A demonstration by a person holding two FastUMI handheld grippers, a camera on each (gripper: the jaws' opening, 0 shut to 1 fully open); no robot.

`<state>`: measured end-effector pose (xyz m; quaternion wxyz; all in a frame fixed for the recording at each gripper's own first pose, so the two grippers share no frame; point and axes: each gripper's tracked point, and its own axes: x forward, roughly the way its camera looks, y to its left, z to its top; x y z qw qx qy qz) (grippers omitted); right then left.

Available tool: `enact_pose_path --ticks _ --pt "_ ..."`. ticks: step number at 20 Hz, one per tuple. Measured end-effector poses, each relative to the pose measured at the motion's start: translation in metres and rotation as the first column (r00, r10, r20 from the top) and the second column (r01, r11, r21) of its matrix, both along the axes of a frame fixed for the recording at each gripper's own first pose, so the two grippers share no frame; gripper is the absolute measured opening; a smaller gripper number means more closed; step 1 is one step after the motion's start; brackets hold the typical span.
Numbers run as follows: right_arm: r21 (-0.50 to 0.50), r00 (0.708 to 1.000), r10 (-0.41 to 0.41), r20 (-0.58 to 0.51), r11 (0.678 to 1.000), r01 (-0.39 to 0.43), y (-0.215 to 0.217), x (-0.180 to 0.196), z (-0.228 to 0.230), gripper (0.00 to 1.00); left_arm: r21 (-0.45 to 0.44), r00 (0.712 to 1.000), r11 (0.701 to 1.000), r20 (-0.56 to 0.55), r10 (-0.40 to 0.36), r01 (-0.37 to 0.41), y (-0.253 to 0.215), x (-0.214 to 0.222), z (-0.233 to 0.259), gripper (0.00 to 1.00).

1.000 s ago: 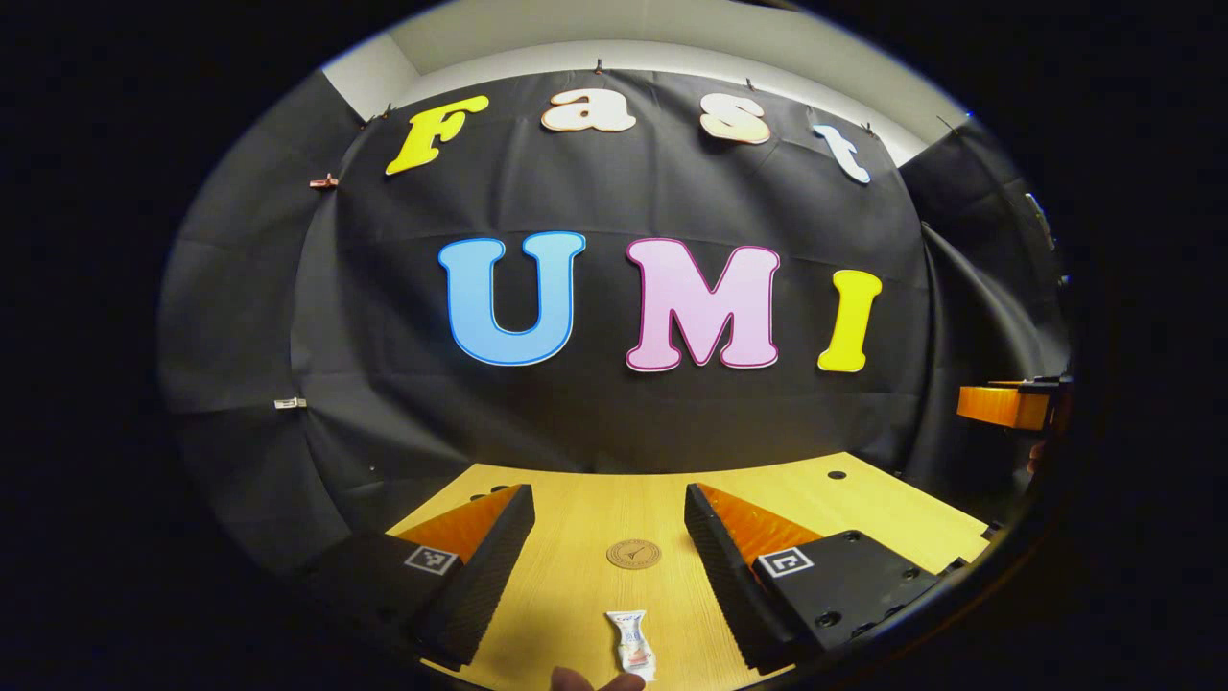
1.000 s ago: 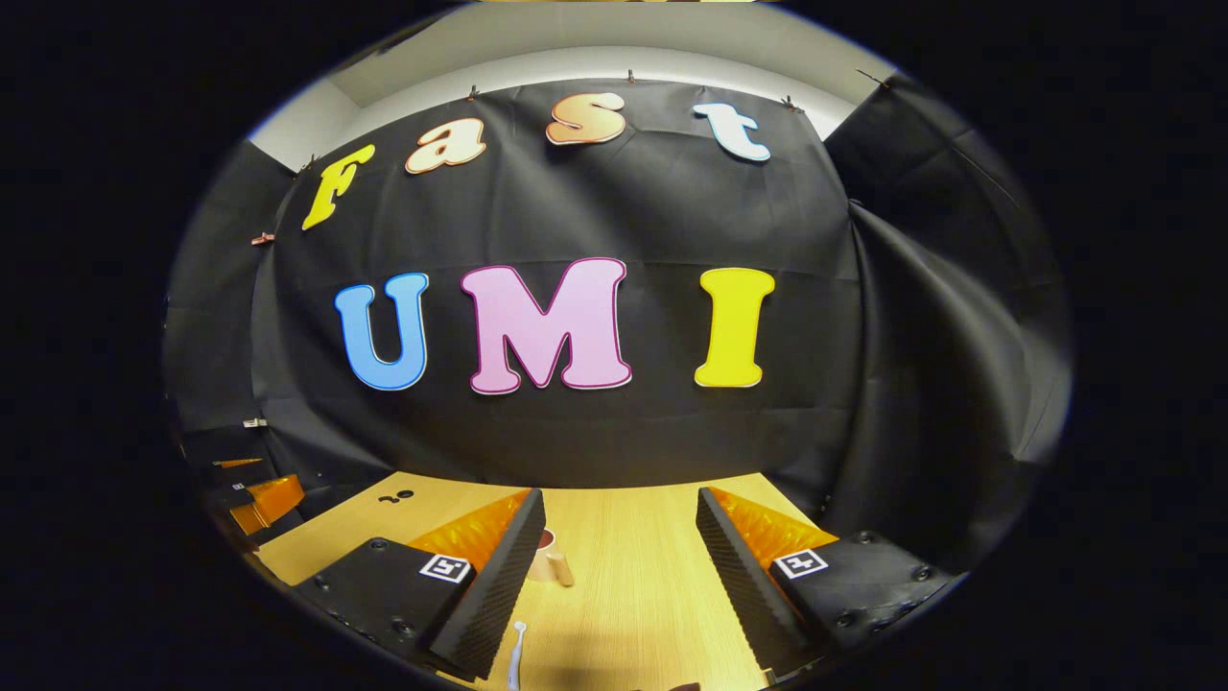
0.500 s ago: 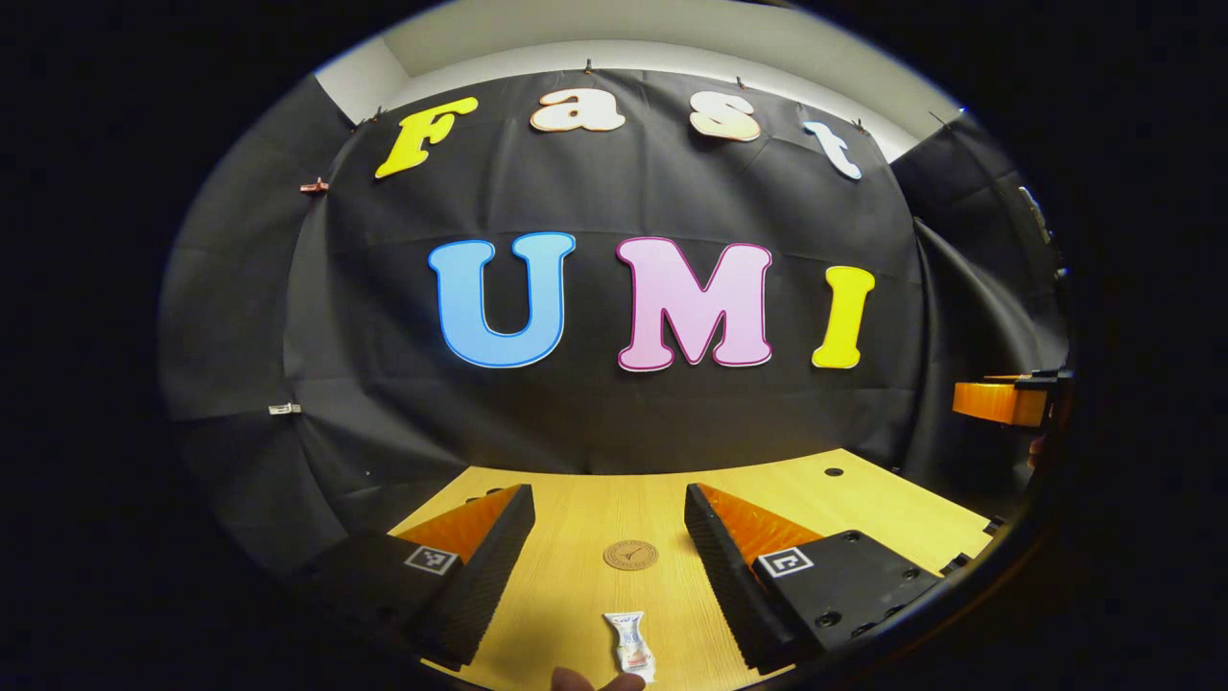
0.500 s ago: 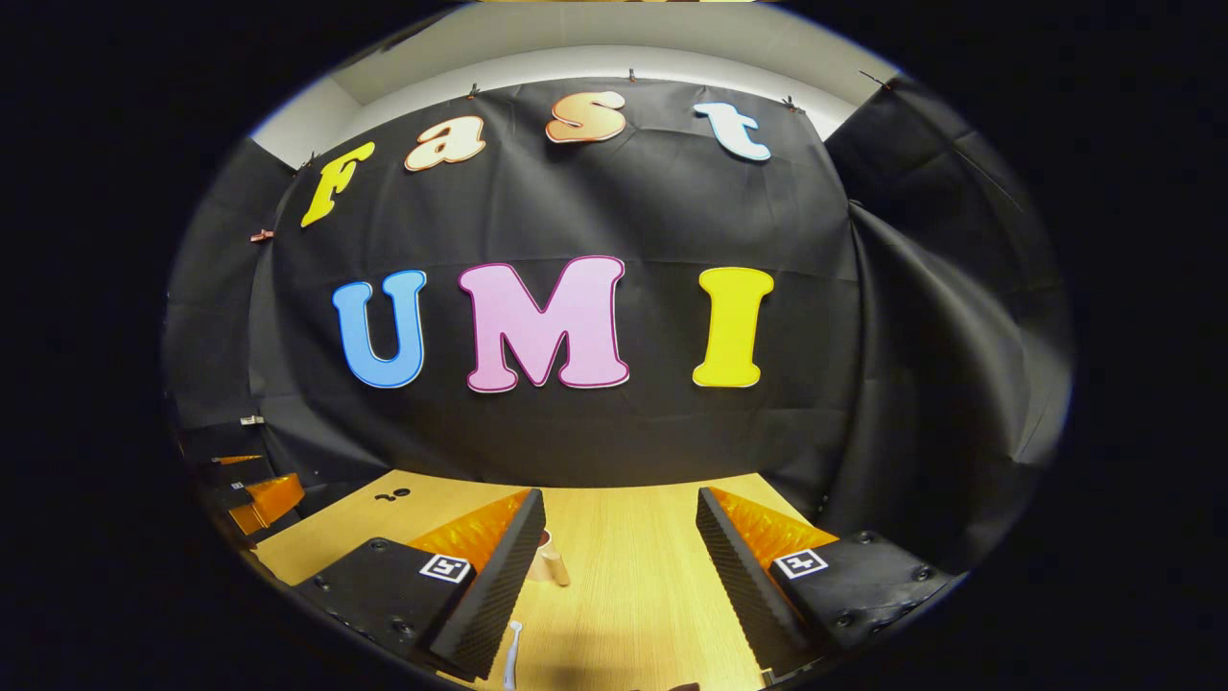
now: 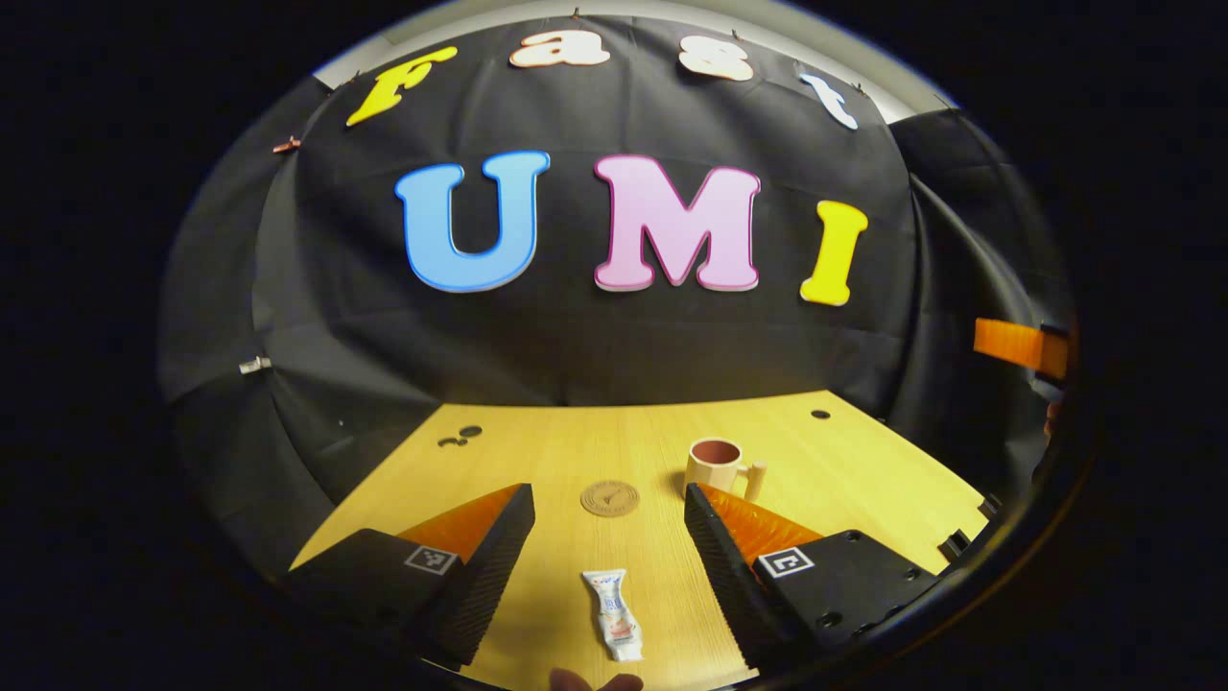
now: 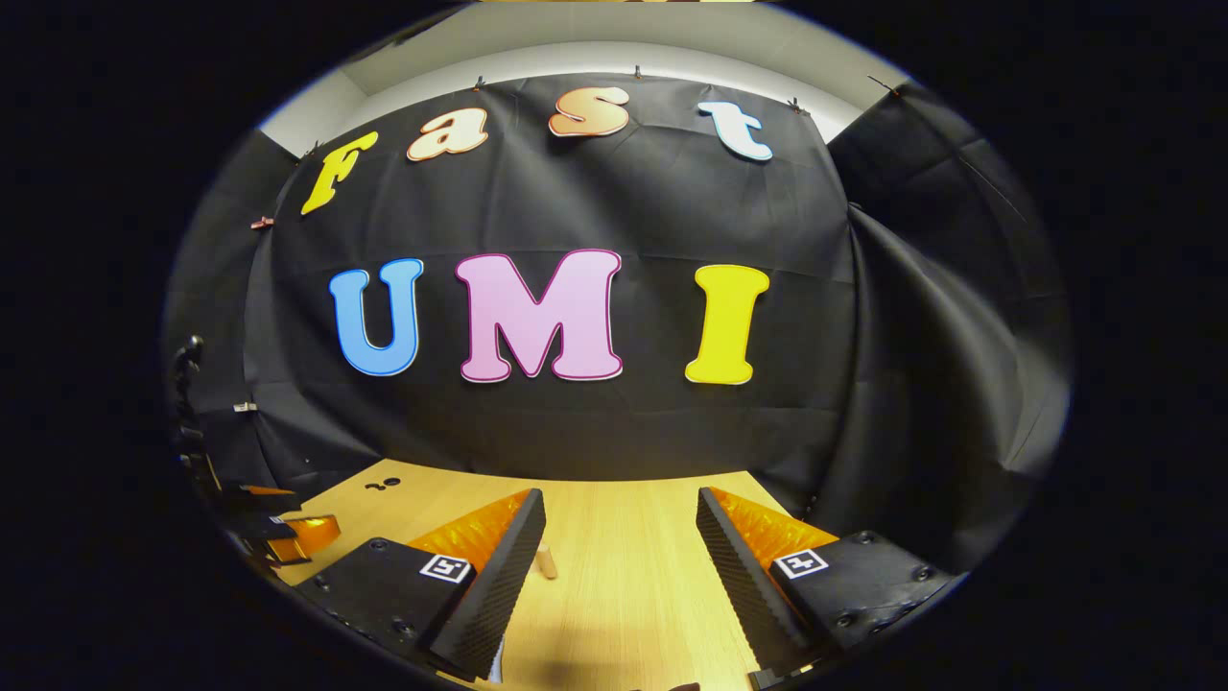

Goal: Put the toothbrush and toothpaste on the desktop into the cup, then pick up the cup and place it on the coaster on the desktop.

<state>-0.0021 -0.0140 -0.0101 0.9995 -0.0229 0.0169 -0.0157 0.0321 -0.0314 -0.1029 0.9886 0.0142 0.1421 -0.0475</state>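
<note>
With my left gripper (image 5: 609, 557) spread wide over the toothpaste (image 5: 613, 629) lying flat on the desktop (image 5: 537, 451), short of the cup (image 5: 717, 465), and my right gripper (image 6: 619, 566) equally unclenched, I risk pads skidding off it.

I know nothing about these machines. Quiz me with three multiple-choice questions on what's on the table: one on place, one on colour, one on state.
1. Where does the toothpaste lie?
A. Inside the cup
B. Flat on the table, between the left tool's fingers
C. On the coaster

2. What colour is the inside of the cup?
A. Reddish brown
B. Blue
C. Green

3. How does the left tool stand?
A. Shut on the toothpaste
B. Shut on the cup
C. Open, holding nothing

Answers:
B: the tube rests on bare wood, nearer than the coaster.
A: the cream cup's inside is reddish brown.
C: the fingers stand wide apart.
</note>
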Motion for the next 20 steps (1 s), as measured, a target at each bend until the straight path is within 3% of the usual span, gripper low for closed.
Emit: enact_pose_path --ticks 6,11,17,20 --pt "-0.034 0.998 -0.042 -0.042 0.999 0.040 -0.015 -0.011 -0.015 0.97 0.055 0.975 0.998 -0.224 -0.005 0.018 -0.004 0.021 -0.112 0.98" --pt "-0.050 0.993 -0.074 -0.091 0.996 0.069 -0.024 -0.015 -0.034 0.97 0.079 0.922 0.997 -0.386 0.021 0.011 0.004 0.021 -0.181 0.98" --pt "-0.046 0.985 -0.108 -0.137 0.994 0.103 -0.032 -0.013 -0.052 0.96 0.057 0.872 0.998 -0.488 0.030 -0.002 0.007 0.023 -0.216 0.96" --pt "-0.047 0.980 -0.105 -0.171 0.994 0.098 -0.027 -0.010 -0.063 0.96 0.049 0.872 0.999 -0.490 0.016 0.009 0.007 0.028 -0.218 0.95"
